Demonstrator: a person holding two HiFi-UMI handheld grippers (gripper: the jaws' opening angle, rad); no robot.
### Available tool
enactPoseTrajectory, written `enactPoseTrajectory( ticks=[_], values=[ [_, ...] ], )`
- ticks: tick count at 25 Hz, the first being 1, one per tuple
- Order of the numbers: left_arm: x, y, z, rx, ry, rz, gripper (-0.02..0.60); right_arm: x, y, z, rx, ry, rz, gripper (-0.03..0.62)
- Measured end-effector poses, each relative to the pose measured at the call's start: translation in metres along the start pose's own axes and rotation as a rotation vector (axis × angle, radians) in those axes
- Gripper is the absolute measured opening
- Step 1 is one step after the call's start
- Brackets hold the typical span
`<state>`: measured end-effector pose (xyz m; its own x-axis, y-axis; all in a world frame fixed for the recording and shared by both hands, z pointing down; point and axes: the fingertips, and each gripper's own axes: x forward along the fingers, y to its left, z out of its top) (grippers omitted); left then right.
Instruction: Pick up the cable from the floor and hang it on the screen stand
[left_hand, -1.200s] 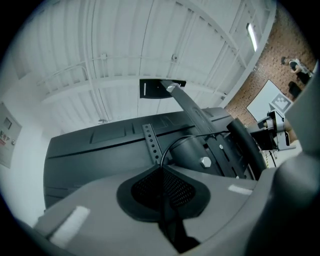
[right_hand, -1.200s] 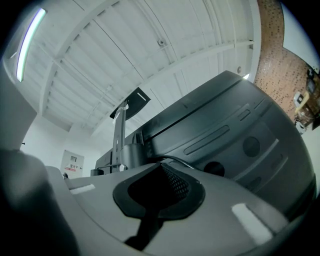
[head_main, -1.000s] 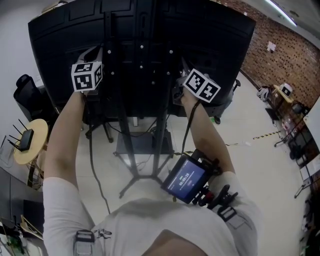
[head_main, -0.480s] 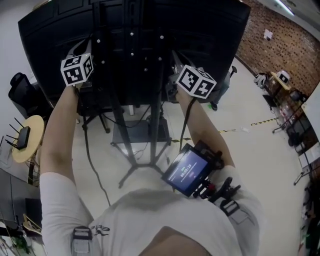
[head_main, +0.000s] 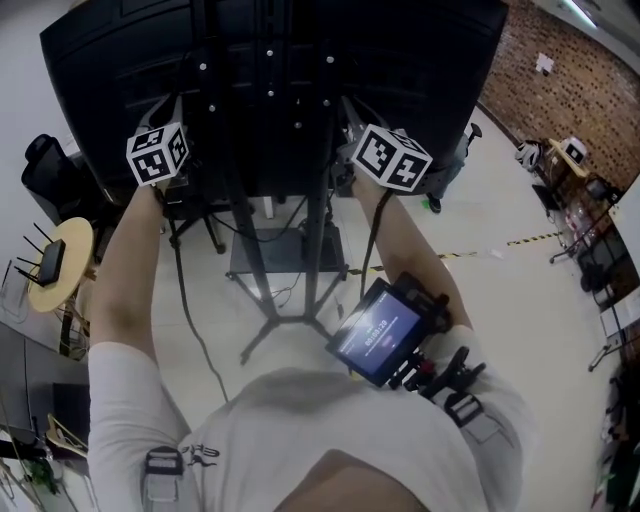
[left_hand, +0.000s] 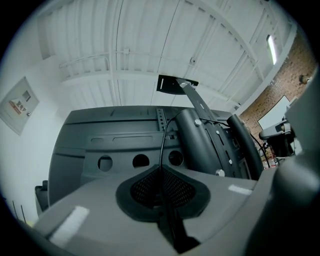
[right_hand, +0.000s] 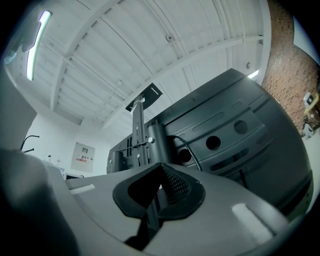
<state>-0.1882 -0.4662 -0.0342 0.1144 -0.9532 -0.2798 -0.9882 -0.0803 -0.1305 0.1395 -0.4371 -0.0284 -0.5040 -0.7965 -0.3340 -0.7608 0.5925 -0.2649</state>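
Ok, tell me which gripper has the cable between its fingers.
The left gripper: a thin black cable runs up from between its shut fingers toward the screen. The right gripper's fingers are shut with no cable visible between them.

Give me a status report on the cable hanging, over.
Left gripper shut on cable, beside screen stand. Right gripper shut, hold unclear. Cable trails down to floor. Nothing seen blocking.

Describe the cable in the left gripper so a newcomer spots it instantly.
Find the big black screen, seen from behind on its stand. Right before it the left gripper is shut on a thin black cable that rises straight from between the jaws against the screen's back. It is a hair-thin line, unlike the thick stand column beside it.
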Motion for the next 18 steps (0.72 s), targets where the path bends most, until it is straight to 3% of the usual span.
enactPoseTrajectory(
  ticks=[12, 18],
  values=[
    [-0.033, -0.007, -0.042, -0.079, 0.005, -0.017, 0.017, -0.005, 0.012, -0.024, 0.015, 0.03, 0.026, 0.014],
    [-0.061, -0.003, -0.062, -0.082, 0.028, -0.013, 0.049, -0.01, 0.016, -0.04, 0.018, 0.061, 0.028, 0.014]
  ],
)
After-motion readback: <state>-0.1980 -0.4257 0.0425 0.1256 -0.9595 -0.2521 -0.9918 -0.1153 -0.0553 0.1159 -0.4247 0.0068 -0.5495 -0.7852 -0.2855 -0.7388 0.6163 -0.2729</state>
